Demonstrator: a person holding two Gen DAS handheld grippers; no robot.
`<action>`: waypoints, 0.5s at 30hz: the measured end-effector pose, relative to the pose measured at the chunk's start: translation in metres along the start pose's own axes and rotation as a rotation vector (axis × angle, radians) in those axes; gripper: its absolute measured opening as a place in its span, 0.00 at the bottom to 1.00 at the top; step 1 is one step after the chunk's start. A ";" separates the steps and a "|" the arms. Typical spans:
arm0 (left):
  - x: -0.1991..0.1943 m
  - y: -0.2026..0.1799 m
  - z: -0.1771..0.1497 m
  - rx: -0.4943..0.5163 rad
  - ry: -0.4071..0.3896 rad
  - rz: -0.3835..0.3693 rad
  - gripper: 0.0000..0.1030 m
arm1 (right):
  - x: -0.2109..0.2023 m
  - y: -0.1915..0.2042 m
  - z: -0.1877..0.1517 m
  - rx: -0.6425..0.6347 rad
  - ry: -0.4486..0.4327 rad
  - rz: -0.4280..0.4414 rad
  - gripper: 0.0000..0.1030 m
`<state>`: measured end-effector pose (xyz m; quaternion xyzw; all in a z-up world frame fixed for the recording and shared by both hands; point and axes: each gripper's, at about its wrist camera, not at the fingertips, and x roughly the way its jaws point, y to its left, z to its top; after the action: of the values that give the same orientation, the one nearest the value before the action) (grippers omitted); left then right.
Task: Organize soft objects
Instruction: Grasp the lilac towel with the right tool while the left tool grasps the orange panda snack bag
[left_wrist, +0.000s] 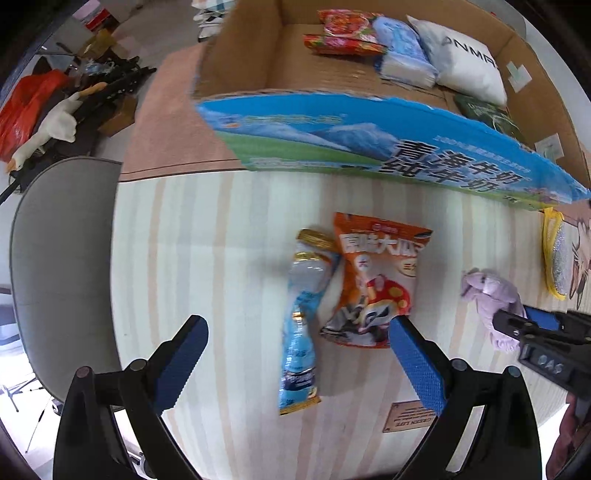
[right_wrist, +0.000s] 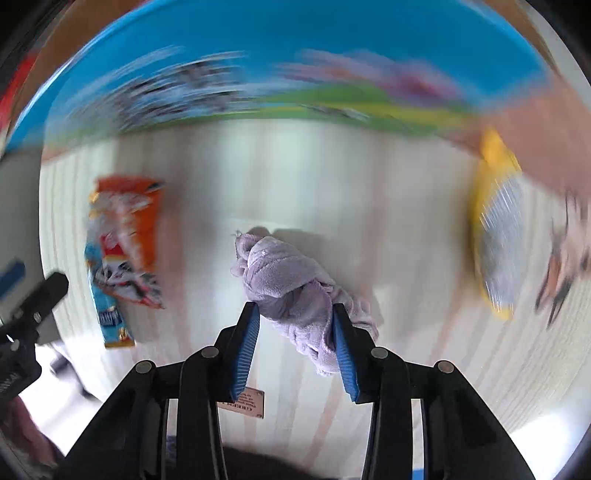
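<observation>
A knotted lilac cloth lies on the striped table; my right gripper is shut on its near end, seen from the left wrist too. My left gripper is open and empty above a light-blue snack pouch and an orange snack bag lying side by side. Both bags show blurred in the right wrist view. The open cardboard box with a blue printed flap stands behind them.
Inside the box lie a red packet, a blue-white pack, a white pillow and a dark green packet. A yellow-edged scrubber lies at the right. A grey chair stands left of the table.
</observation>
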<state>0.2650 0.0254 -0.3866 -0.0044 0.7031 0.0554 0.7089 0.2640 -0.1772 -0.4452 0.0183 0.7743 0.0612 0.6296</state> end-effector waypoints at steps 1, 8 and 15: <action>0.003 -0.005 0.002 0.006 0.010 -0.010 0.97 | 0.000 -0.009 -0.002 0.030 0.007 0.026 0.41; 0.028 -0.049 0.019 0.092 0.087 -0.020 0.97 | -0.010 -0.015 0.004 -0.052 -0.027 0.033 0.63; 0.058 -0.078 0.030 0.152 0.123 0.051 0.76 | 0.016 -0.004 -0.007 -0.103 0.014 -0.081 0.51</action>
<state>0.3020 -0.0450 -0.4492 0.0638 0.7473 0.0197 0.6611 0.2546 -0.1801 -0.4599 -0.0458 0.7747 0.0757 0.6261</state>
